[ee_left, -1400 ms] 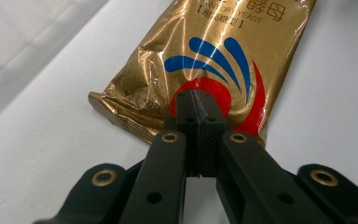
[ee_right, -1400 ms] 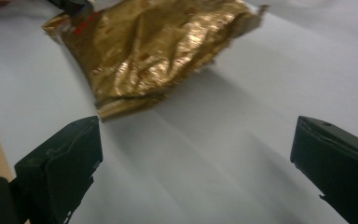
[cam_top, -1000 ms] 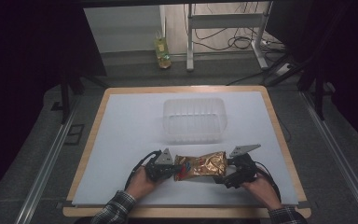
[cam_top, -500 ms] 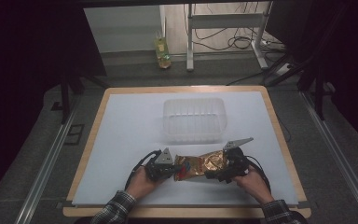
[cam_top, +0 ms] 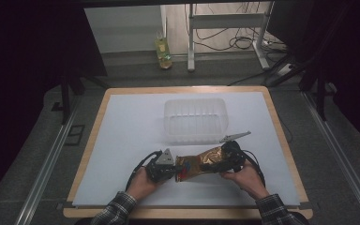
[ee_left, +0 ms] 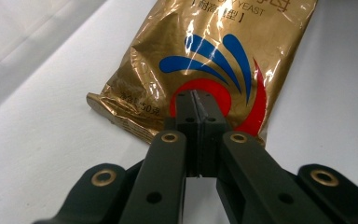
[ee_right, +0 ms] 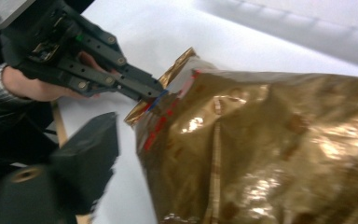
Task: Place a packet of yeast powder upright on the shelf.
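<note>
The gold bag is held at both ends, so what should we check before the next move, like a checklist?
1. Left hand-held gripper shut on the gold bag: ok, jaws pinch its bottom seam.
2. Right hand-held gripper gripping the bag's other end: cannot tell; its jaws have just been closing with the bag between them, but the pads' contact is hidden.
3. Bag still sealed, nothing spilled: ok at the seam in the left gripper view; the far end cannot be told.
4. Clear plastic tub free of things inside: ok.
5. Path from bag to tub over the white mat: ok, nothing between.
</note>
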Action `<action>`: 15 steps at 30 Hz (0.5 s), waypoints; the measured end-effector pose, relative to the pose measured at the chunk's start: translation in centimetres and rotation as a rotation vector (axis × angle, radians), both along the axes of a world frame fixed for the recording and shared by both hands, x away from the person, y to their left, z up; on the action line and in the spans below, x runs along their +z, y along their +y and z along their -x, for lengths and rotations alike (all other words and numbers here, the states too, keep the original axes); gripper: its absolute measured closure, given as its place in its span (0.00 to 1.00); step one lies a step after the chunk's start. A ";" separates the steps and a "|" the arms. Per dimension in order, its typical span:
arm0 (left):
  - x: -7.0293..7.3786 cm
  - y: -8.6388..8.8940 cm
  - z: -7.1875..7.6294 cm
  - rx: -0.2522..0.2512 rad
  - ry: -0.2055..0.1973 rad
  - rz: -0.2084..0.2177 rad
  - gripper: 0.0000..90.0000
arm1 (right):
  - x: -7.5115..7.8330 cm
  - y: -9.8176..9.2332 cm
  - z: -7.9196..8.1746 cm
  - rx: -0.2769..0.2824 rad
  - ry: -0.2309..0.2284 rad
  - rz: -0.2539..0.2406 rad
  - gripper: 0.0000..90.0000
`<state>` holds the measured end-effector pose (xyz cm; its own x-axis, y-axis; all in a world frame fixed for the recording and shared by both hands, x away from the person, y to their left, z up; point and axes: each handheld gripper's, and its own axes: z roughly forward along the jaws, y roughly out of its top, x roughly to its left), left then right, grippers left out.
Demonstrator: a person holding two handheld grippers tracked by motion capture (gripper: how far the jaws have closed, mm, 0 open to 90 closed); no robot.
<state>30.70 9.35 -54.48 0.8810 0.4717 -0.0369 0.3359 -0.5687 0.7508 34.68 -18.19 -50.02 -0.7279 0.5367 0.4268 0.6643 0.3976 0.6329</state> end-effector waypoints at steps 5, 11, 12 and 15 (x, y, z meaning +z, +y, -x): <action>0.0 -0.1 0.1 -0.001 -0.011 -0.010 0.99 | 0.0 0.2 -0.2 0.005 0.034 -0.010 0.48; 0.1 0.1 0.2 0.004 -0.015 -0.017 0.96 | 0.4 0.3 -0.2 -0.037 0.059 -0.020 0.63; 0.3 0.2 0.3 0.006 -0.025 -0.020 0.94 | 0.6 0.3 -0.2 -0.047 0.064 -0.027 0.66; 0.5 0.3 0.4 0.006 -0.033 -0.019 0.93 | 0.8 0.3 -0.1 -0.049 0.065 -0.032 0.68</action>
<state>30.27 9.66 -53.93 0.8788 0.4772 0.0011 0.3146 -0.5811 0.7506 34.82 -17.87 -49.26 -0.6712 0.5565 0.4896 0.7226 0.3441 0.5995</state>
